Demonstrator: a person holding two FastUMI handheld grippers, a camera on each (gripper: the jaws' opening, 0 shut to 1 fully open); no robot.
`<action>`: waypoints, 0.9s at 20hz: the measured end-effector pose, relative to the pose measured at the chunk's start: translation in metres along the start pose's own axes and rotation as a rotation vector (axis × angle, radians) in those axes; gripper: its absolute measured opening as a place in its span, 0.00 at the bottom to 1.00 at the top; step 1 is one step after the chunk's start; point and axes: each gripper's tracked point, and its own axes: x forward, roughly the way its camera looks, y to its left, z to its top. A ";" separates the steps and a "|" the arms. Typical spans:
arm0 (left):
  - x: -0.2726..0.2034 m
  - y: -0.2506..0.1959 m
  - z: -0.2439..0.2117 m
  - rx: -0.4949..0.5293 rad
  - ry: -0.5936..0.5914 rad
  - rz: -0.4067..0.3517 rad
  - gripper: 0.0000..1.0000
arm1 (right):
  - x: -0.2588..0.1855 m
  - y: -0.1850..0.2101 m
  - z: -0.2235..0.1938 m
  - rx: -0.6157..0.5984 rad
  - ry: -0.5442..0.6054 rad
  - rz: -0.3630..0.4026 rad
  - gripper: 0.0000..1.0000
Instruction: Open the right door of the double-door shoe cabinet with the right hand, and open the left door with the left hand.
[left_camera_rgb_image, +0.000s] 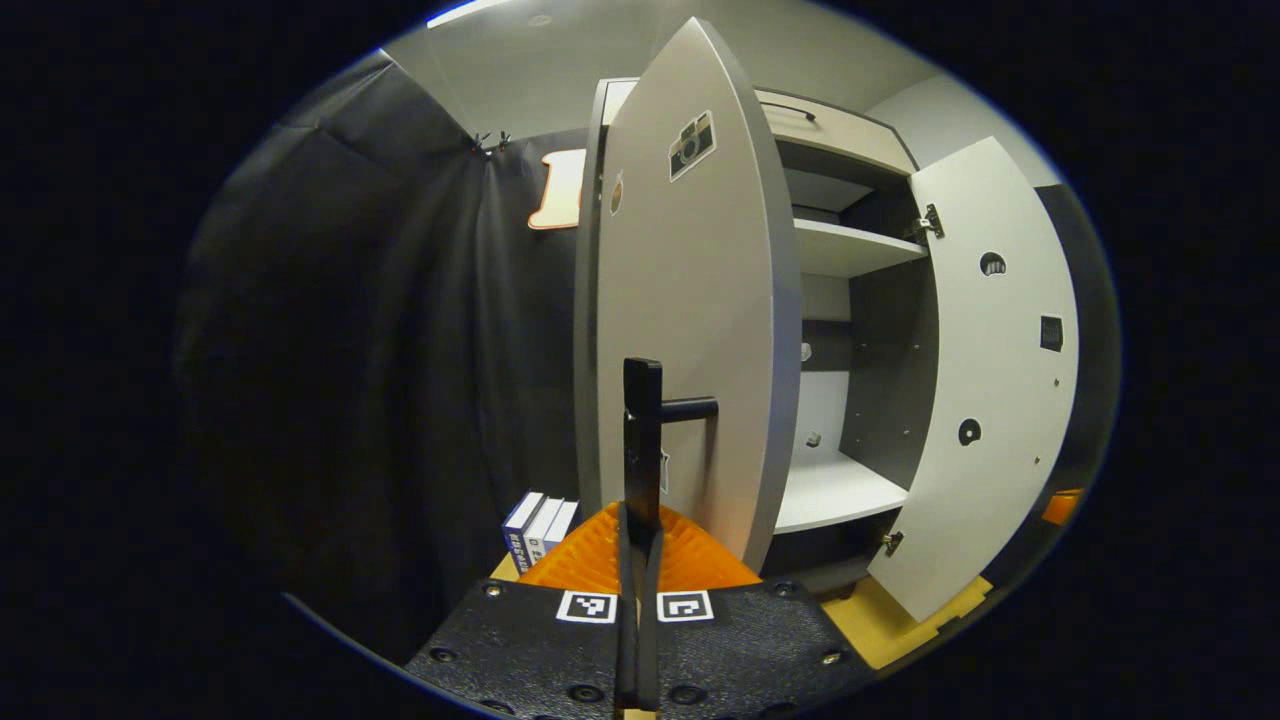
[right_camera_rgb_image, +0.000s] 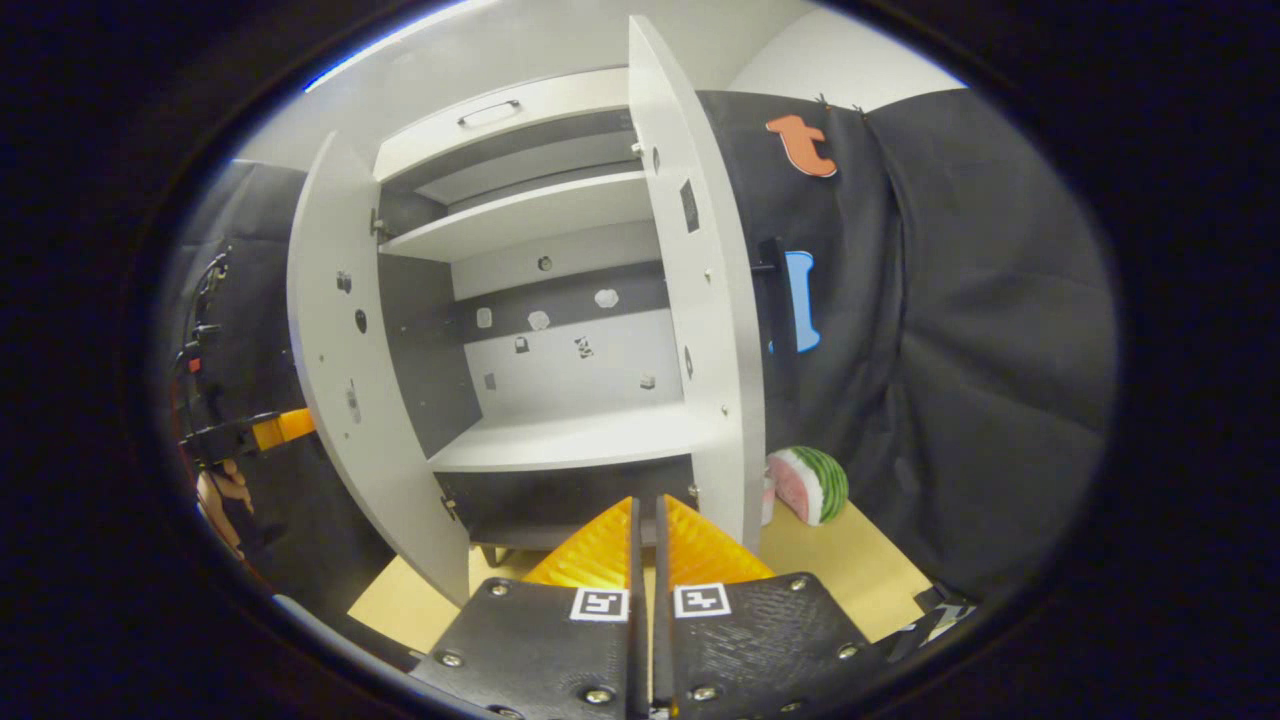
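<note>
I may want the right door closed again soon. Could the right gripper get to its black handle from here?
Probably not directly: the right gripper faces the right door edge-on, and the black handle sits on its far face. It would likely need to swing around the edge.

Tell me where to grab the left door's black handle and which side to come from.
Grip the handle's vertical bar mid-length, coming from the left door's outer face. The bar stands off the panel on a short post, leaving a gap for one finger behind it. The left gripper already sits there.
</note>
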 end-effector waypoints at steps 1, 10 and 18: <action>-0.001 0.007 0.000 -0.003 -0.002 0.011 0.00 | 0.000 0.001 0.000 -0.003 -0.002 0.007 0.03; -0.016 0.062 -0.002 -0.017 -0.024 0.095 0.00 | -0.006 0.027 -0.008 -0.022 0.002 0.088 0.02; -0.021 0.078 -0.005 -0.029 -0.018 0.128 0.00 | -0.008 0.044 -0.010 -0.056 0.004 0.149 0.02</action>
